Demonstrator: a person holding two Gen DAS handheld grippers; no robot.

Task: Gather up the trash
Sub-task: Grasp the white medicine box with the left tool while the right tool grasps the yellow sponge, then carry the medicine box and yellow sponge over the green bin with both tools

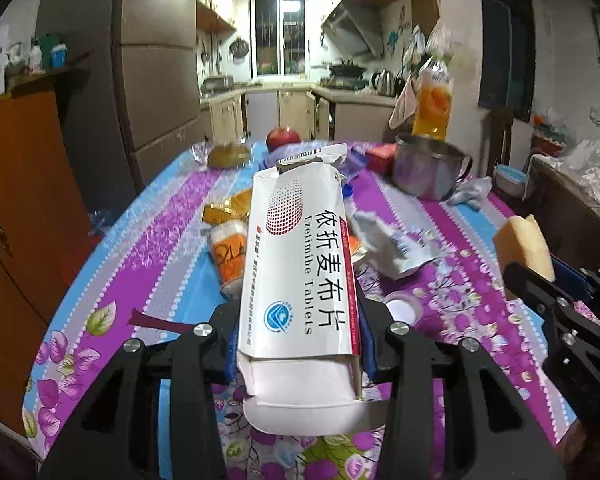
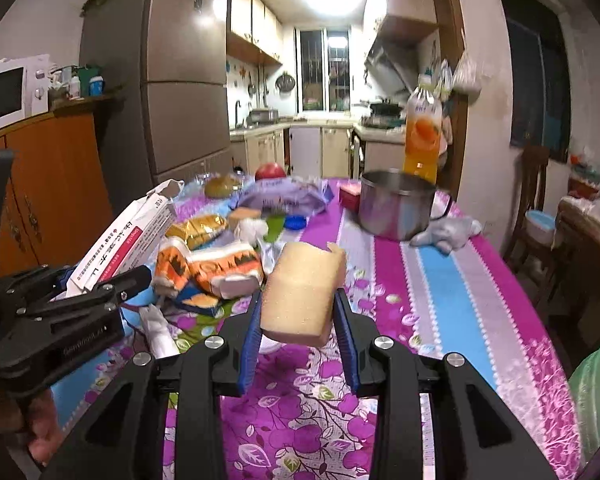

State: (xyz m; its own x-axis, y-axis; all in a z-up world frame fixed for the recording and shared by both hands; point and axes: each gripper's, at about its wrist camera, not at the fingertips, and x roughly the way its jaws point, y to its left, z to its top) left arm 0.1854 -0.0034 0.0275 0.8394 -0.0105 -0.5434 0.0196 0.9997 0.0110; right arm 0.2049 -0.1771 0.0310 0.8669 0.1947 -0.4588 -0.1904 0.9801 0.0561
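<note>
The left gripper point(image 1: 297, 344) is clamped on a white tablet box point(image 1: 295, 280), whose long axis runs straight up the frame's centre, torn flap pointing away. The right gripper point(image 2: 297, 320) is clamped on a yellow sponge point(image 2: 300, 292), held upright. Both are carried above the counter point(image 2: 440, 272); remaining wrappers point(image 2: 215, 268) lie left of centre, nearer the left gripper.
</note>
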